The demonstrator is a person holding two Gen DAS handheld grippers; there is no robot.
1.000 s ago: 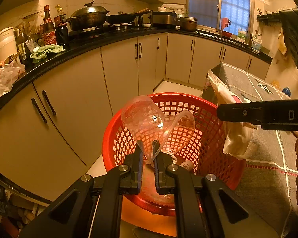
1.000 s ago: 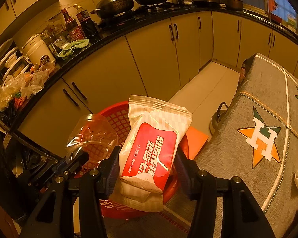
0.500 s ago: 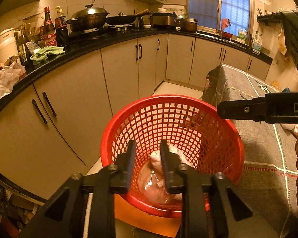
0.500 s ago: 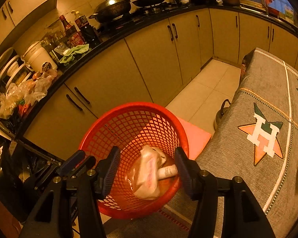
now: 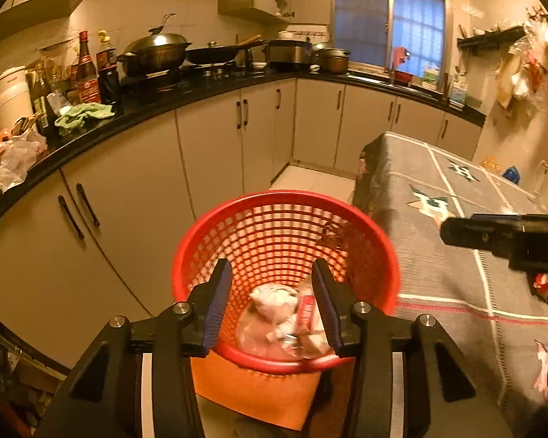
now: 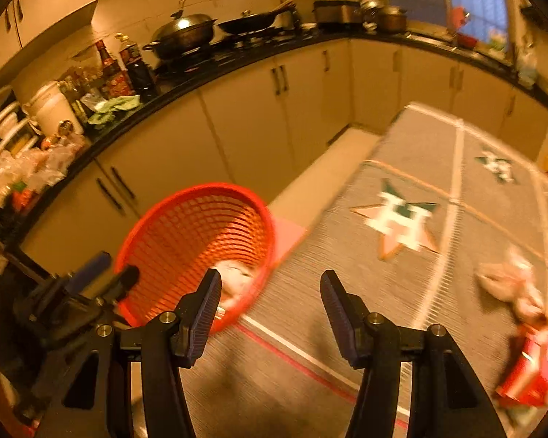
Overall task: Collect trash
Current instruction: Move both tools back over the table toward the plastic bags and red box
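Left gripper point(image 5: 272, 301) hangs over the red mesh basket point(image 5: 380, 255), jaws opening, nothing between them. Right gripper point(image 6: 270, 310) spread and empty above the grey tablecloth point(image 6: 438, 146), beside the basket rim. Dropped trash point(image 5: 285, 314), crumpled wrappers and clear plastic, lies in the basket bottom. Drop-off step looks done. More trash on the cloth: crumpled tissue point(image 6: 511, 284) and red packet point(image 6: 529, 376). Next move probably calls for swinging the right gripper over to those, jaws kept wide.
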